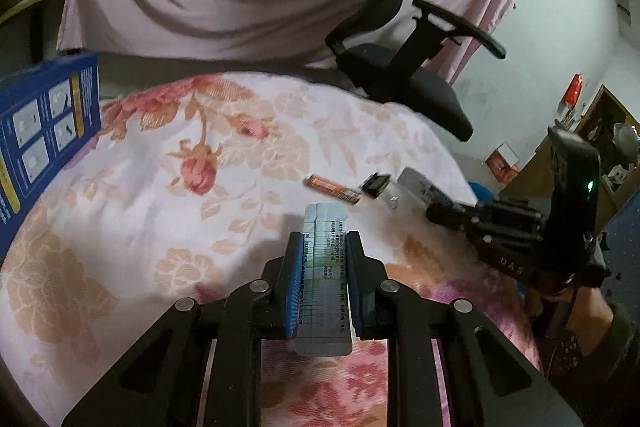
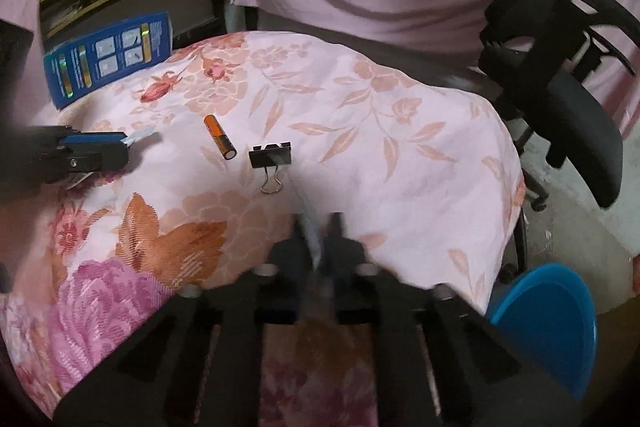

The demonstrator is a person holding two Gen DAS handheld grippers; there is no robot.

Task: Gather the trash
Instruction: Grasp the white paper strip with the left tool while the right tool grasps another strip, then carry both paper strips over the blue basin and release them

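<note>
A: My left gripper (image 1: 322,251) is clamped on a printed packet (image 1: 325,267); the right gripper (image 2: 318,231) pinches a thin grey piece (image 2: 314,247).

B: Battery (image 2: 219,137) at eleven o'clock could roll off the cloth (image 2: 400,167) if nudged.

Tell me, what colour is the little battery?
The battery is orange with a black end, clearest in the right wrist view.

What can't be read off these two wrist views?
- Right wrist view: the grey flat item in the right gripper is motion-blurred, identity unclear.
- Left wrist view: small print on the silver foil packet in the left gripper is too small to read.
- Right wrist view: the round blue plastic container is cut off by the lens edge, contents unseen.
</note>
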